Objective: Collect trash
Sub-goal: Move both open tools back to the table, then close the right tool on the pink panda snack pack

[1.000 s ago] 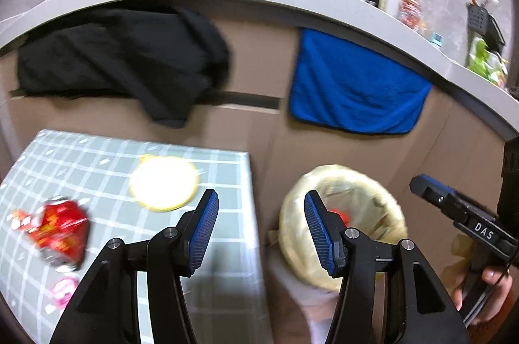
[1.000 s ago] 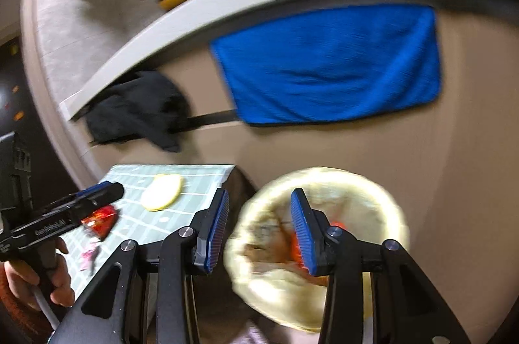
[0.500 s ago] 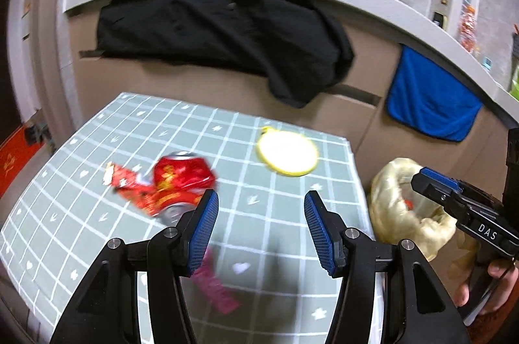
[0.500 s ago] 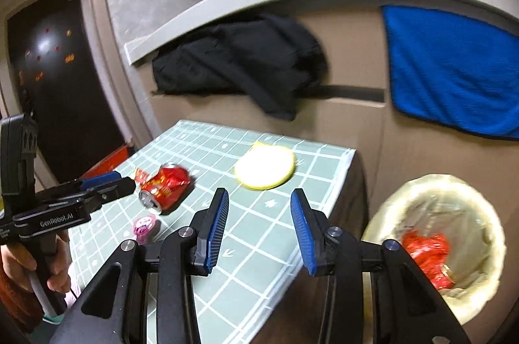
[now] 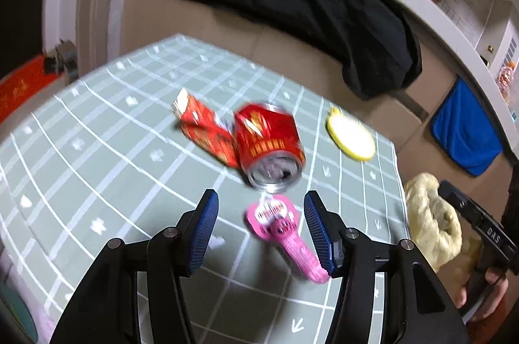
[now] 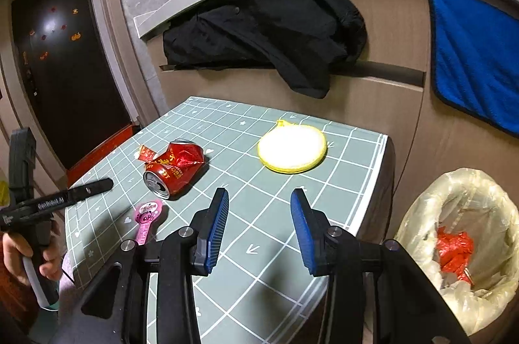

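1. Left hand-held gripper (image 5: 259, 230), left wrist view: jaws spread wide, nothing pinched. Pink wrapper (image 5: 285, 237) lies on the table (image 5: 97, 156) between the blue pads, touching neither as far as the blur allows. Crushed red can (image 5: 269, 146) lies just beyond it, open end toward the camera; red foil wrapper (image 5: 204, 126) touches the can's left side. Yellow round pad (image 5: 350, 138) sits near the table's right edge. Lined trash bin (image 5: 431, 224) stands off the table's right side

2. Right hand-held gripper (image 6: 259, 227), right wrist view: jaws spread, empty, above bare table near its front edge. Can, foil wrapper and pink wrapper lie to the left. Trash bin at lower right holds crumpled red trash (image 6: 454, 250)
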A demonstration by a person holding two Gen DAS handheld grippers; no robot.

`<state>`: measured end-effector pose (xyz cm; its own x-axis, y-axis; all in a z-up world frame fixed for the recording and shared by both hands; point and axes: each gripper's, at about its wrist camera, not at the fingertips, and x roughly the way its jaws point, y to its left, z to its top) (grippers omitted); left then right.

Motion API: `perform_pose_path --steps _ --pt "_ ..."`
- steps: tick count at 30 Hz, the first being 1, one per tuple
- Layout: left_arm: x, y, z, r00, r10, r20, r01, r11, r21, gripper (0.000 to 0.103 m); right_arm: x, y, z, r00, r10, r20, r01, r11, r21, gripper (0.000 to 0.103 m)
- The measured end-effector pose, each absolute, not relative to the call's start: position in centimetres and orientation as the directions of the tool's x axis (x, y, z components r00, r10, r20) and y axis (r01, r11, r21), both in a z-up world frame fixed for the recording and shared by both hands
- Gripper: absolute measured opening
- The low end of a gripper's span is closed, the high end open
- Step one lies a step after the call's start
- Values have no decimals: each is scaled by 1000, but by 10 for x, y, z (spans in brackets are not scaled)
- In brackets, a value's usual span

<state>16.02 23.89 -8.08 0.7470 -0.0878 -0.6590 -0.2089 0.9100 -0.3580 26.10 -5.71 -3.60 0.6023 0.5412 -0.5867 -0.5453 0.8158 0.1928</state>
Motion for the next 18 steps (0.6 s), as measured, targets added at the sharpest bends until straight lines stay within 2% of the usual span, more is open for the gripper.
perform_pose_path --steps 7,14,18 --pt "187 224 -103 688 -78 -721 -217 927 -307 55 263 -54 -44 587 541 -602 -549 813 196 38" --pt "195 266 -73 759 -32 -651 -271 893 -359 55 257 -22 -56 449 592 -669 -650 730 210 38" --pt "185 285 -65 783 18 -622 -290 895 -338 55 250 21 -64 335 637 -694 -725 645 243 38"
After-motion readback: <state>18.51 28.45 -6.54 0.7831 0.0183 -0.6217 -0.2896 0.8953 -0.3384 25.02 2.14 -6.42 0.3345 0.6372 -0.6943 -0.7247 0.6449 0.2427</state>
